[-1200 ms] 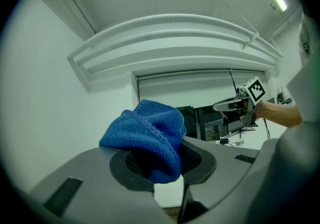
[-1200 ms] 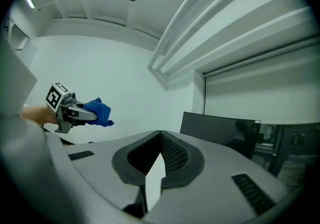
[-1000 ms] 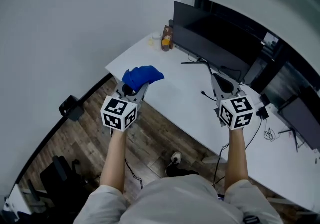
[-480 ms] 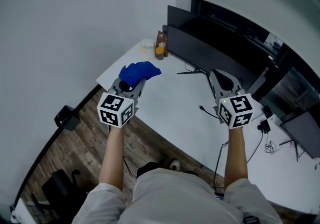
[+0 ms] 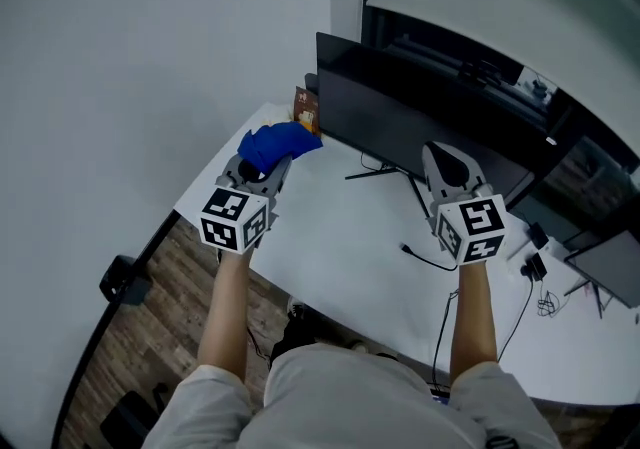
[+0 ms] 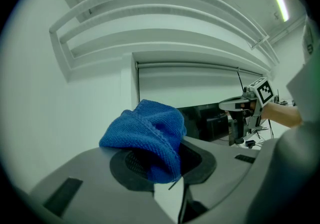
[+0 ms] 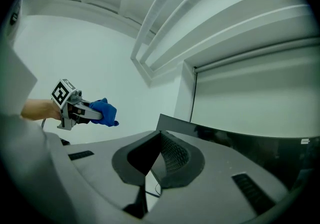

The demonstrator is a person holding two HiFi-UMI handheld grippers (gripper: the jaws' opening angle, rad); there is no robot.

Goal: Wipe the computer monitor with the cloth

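White desk (image 5: 340, 247) under the monitor (image 5: 400, 117), screen dark | right gripper (image 5: 447, 169) hangs in front of the monitor's stand, jaws pressed together, nothing held | left gripper (image 5: 258, 175) off the monitor's left end, jaws clamped on the bunched blue cloth (image 5: 280, 145), cloth near the screen's left edge

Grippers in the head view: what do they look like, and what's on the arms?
The left gripper and right gripper are grey, tapered, each carrying a white cube with black square markers. The sleeves are short and light grey.
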